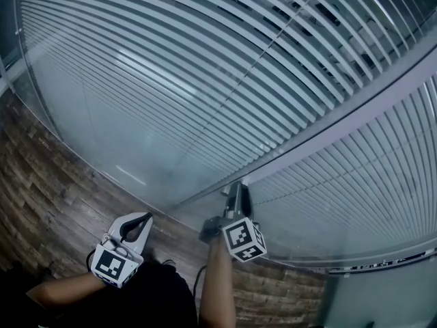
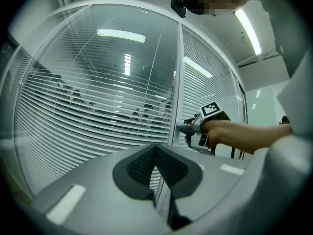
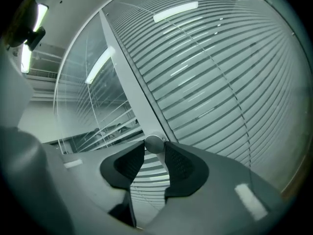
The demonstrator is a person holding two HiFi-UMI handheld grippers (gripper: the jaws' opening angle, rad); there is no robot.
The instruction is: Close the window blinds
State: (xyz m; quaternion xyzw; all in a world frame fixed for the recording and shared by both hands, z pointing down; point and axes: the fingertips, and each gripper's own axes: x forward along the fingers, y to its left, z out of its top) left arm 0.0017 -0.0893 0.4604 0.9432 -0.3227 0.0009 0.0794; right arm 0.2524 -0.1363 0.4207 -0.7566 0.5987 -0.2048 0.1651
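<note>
Looked down on a brown wood-plank floor (image 1: 48,190), mottled and worn; saw the glass wall (image 1: 102,128) standing directly on it along a curved line.

Two glass panes (image 1: 136,135) side by side, white slatted blinds (image 1: 225,53) behind each, pale upright frame post (image 1: 355,106) between.
On the post, small round grey knob (image 3: 154,143) between right gripper's (image 1: 237,187) jaws; left gripper (image 2: 156,148) lower left, apart from glass, above wood-plank floor (image 1: 54,183).

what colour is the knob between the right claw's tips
Silvery grey, like plain metal. The knob shows best in the right gripper view.
</note>
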